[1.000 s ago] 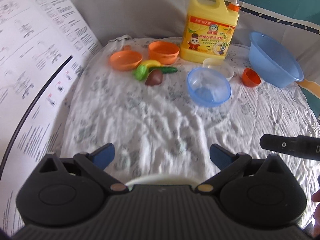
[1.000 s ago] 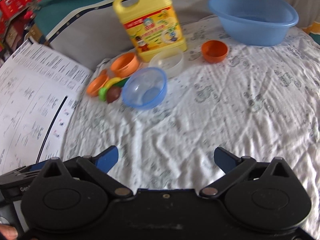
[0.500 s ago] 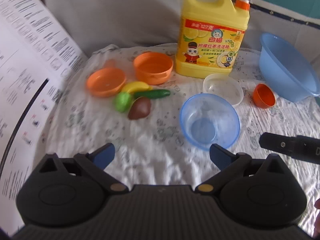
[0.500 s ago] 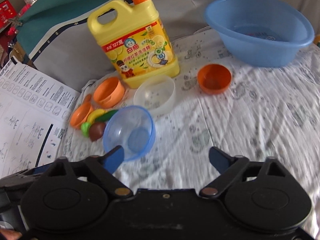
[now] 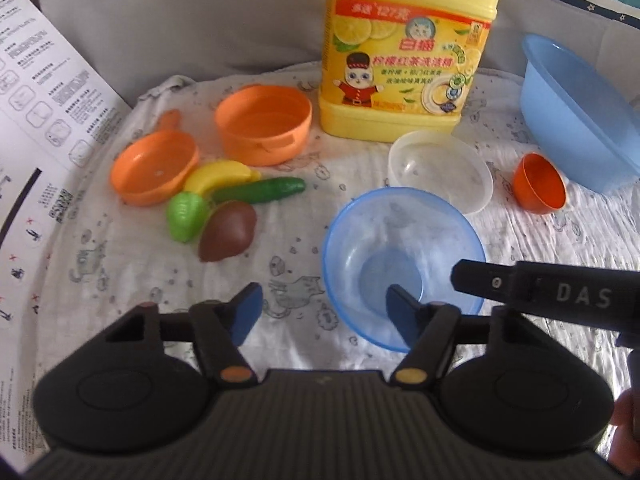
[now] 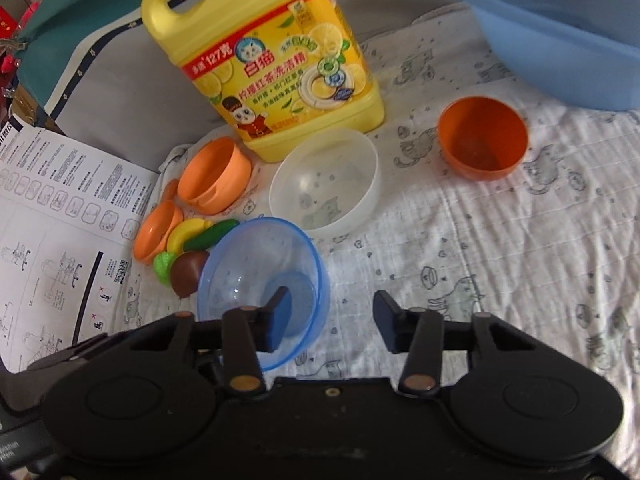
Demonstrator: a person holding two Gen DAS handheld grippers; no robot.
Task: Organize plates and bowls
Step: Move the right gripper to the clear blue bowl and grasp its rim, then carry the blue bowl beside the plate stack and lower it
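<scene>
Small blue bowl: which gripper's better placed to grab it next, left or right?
Either could, marginally right. The right gripper is open, its left finger over the small blue bowl and its right finger outside the rim. The left gripper mirrors this from the other side, also open.

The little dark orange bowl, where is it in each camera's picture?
Left wrist view: the small dark orange plastic bowl lies at the right, tipped on its side, beside the big blue plastic basin.
Right wrist view: the same bowl sits upper right, below the basin.
Shared landmark: the yellow dish soap jug, left of the bowl in both.
</scene>
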